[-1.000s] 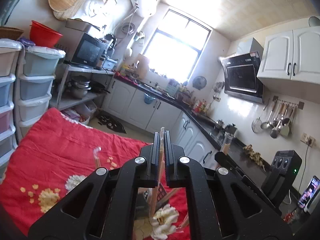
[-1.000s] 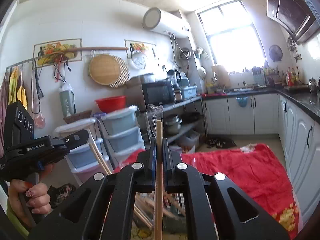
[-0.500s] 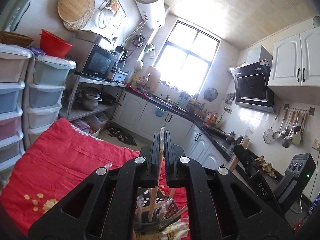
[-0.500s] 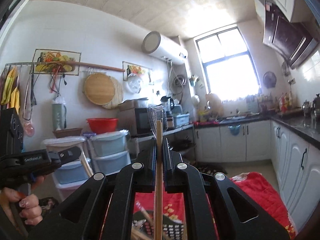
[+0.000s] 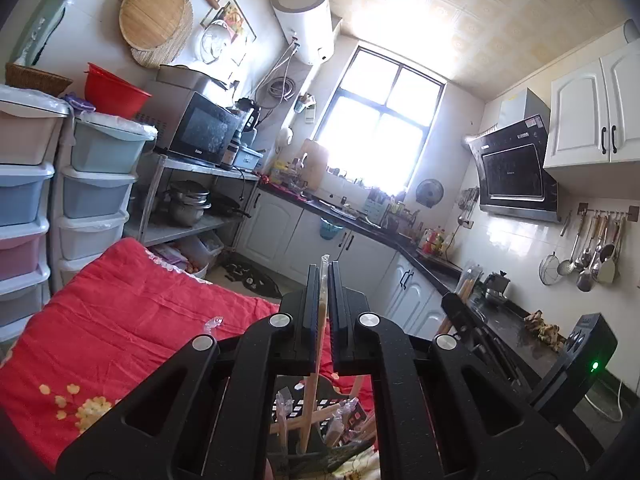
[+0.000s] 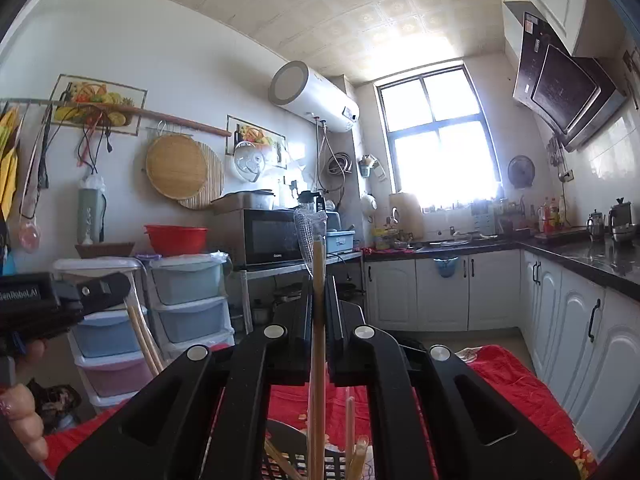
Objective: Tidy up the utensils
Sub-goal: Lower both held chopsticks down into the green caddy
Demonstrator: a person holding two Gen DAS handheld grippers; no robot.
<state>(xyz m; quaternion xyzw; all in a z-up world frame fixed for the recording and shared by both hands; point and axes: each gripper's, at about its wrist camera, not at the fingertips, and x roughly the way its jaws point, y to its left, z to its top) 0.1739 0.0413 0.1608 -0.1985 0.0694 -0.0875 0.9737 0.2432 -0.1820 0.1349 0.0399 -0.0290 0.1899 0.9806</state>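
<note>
My left gripper (image 5: 324,268) is shut on a plastic-wrapped wooden chopstick (image 5: 314,380) that hangs down into a dark slotted utensil holder (image 5: 304,412) with several wooden sticks in it. My right gripper (image 6: 319,280) is shut on another wooden chopstick (image 6: 317,360) held upright, its clear wrapper (image 6: 308,236) sticking out above the fingertips. Its lower end reaches toward the dark holder (image 6: 280,444) below. The right gripper (image 5: 460,308) shows at the right of the left wrist view. The left gripper (image 6: 96,290) and its chopstick show at the left of the right wrist view.
A red flowered cloth (image 5: 120,332) covers the table. Stacked plastic drawers (image 5: 92,200) and a shelf with a microwave (image 5: 204,132) stand behind it. White cabinets with a dark counter (image 6: 580,256) run along the right wall. A hand (image 6: 24,420) holds the left tool.
Both views have tipped up from the table toward the walls and ceiling. The right gripper has moved with its chopstick over the holder. Both grips stay shut.
</note>
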